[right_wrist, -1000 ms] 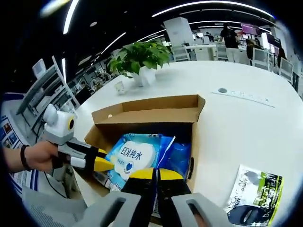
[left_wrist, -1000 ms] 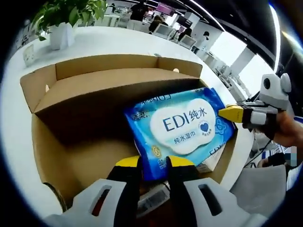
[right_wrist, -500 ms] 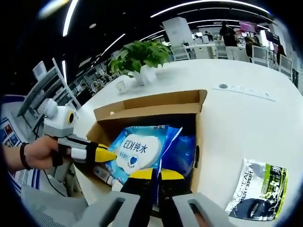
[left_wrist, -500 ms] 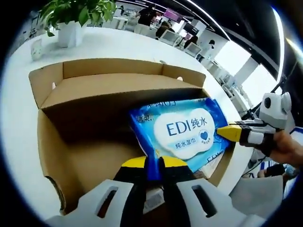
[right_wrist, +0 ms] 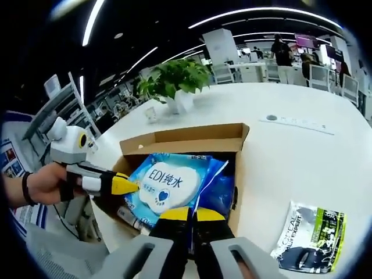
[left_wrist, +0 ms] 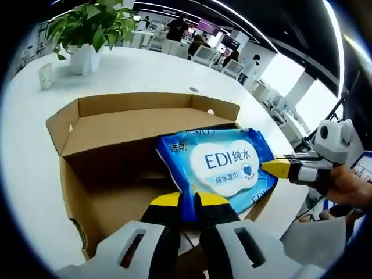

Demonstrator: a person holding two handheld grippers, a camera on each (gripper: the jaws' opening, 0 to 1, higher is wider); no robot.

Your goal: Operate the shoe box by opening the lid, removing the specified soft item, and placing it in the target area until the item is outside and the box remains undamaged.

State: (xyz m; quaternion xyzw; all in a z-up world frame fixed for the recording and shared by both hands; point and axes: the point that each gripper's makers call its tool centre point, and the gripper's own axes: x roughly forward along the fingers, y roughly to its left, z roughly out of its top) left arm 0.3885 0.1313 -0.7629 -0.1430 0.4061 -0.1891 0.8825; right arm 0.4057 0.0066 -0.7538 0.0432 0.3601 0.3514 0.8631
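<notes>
An open cardboard shoe box [left_wrist: 116,125] stands on a white table, its lid flap folded back. A blue wet wipes pack [left_wrist: 224,165] marked "EDI" hangs tilted over the box's opening. My left gripper [left_wrist: 189,200] is shut on the pack's near edge. My right gripper [left_wrist: 278,169] comes in from the right, its yellow tip pinched on the pack's far edge. In the right gripper view the same pack [right_wrist: 165,186] sits above the box [right_wrist: 192,136], with my right gripper [right_wrist: 192,214] shut on its edge and the left gripper [right_wrist: 125,185] at its left side.
A darker blue soft item [right_wrist: 221,186] lies in the box under the pack. A black-and-green packet [right_wrist: 308,235] lies on the table right of the box. A potted plant [left_wrist: 87,35] and a small cup [left_wrist: 45,75] stand behind it.
My left gripper's jaws have shut on the pack's edge. The pack has risen higher above the box's floor, held between both grippers.
</notes>
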